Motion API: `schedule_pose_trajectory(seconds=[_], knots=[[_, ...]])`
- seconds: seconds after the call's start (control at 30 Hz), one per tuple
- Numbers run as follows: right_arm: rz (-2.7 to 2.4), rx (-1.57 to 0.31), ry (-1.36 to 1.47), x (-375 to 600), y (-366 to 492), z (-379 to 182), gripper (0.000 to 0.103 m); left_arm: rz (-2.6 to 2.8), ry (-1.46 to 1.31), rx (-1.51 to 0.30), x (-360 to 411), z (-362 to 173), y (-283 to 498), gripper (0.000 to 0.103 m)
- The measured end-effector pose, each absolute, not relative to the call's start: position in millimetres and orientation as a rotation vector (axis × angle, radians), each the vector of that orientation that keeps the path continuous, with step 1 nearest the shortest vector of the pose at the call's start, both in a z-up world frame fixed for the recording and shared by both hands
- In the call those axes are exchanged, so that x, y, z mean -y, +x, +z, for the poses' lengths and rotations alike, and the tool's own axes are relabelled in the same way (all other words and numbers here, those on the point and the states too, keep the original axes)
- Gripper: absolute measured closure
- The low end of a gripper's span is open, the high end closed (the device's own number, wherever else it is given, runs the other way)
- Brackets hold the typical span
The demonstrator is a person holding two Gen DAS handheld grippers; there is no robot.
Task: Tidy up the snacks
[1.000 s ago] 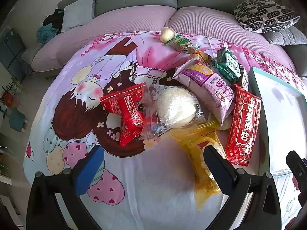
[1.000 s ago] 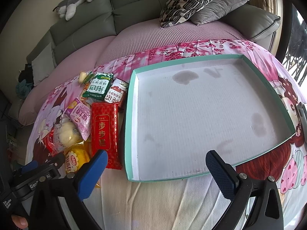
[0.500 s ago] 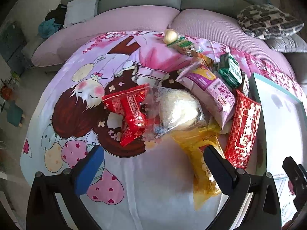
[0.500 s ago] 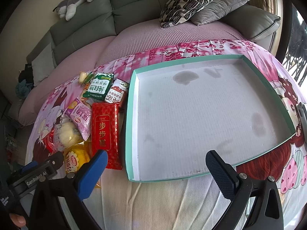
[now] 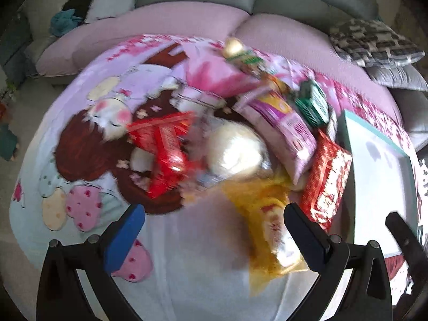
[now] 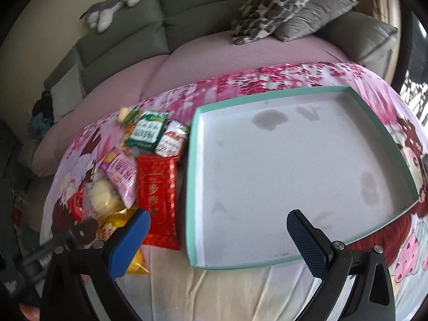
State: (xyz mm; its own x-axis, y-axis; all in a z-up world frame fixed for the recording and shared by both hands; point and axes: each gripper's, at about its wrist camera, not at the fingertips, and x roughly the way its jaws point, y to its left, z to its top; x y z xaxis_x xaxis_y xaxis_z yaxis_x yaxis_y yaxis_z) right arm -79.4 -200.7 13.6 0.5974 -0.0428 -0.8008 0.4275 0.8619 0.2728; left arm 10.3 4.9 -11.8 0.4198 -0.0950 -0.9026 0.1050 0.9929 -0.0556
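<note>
A heap of snack packets lies on the cartoon-print sheet: a yellow bag [image 5: 270,230], a long red pack [image 5: 327,184], a clear bag with a pale bun [image 5: 234,153], a red wrapper [image 5: 163,147], a purple pack [image 5: 283,125] and a green pack [image 5: 313,101]. My left gripper [image 5: 211,232] hangs open just in front of the yellow bag, holding nothing. The empty teal-rimmed tray [image 6: 192,176] lies to the right of the heap. My right gripper [image 6: 219,236] is open over the tray's near edge. The long red pack [image 6: 157,195] lies against the tray's left side.
A grey sofa [image 6: 128,34] curves behind the pink cushion, with patterned and grey pillows [image 6: 275,5] and a plush toy [image 6: 115,5]. The left gripper's body [image 6: 53,246] shows at the lower left of the right wrist view. The sheet's near part [image 5: 203,281] is bare.
The left gripper has moved forward and right toward the yellow bag, blurring its view. The right gripper has shifted slightly and stays open.
</note>
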Motion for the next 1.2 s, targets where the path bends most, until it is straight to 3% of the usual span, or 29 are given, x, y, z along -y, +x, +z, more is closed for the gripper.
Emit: schedule_pose_trajectory(seconds=[0.2, 0.3, 0.63, 0.97, 1.03, 1.2], knots=[[-0.287, -0.882, 0.505, 212, -74, 19, 0.000, -0.210, 0.051, -1.227, 25, -31, 5, 0.002], [-0.271, -0.871, 0.498, 210, -71, 24, 0.000, -0.239, 0.048, -1.262, 33, -38, 5, 0.027], [-0.217, -0.895, 0.488, 195, -45, 22, 0.000, -0.267, -0.005, -1.288, 31, -45, 8, 0.058], [-0.086, -0.894, 0.476, 170, -14, 19, 0.007, -0.172, -0.106, -1.259, -9, -38, 20, 0.061], [-0.054, -0.902, 0.482, 165, -11, 17, 0.015, -0.149, -0.123, -1.252, -18, -37, 21, 0.061], [-0.010, -0.932, 0.481, 156, -8, 10, 0.022, -0.083, -0.182, -1.252, -45, -36, 24, 0.061]])
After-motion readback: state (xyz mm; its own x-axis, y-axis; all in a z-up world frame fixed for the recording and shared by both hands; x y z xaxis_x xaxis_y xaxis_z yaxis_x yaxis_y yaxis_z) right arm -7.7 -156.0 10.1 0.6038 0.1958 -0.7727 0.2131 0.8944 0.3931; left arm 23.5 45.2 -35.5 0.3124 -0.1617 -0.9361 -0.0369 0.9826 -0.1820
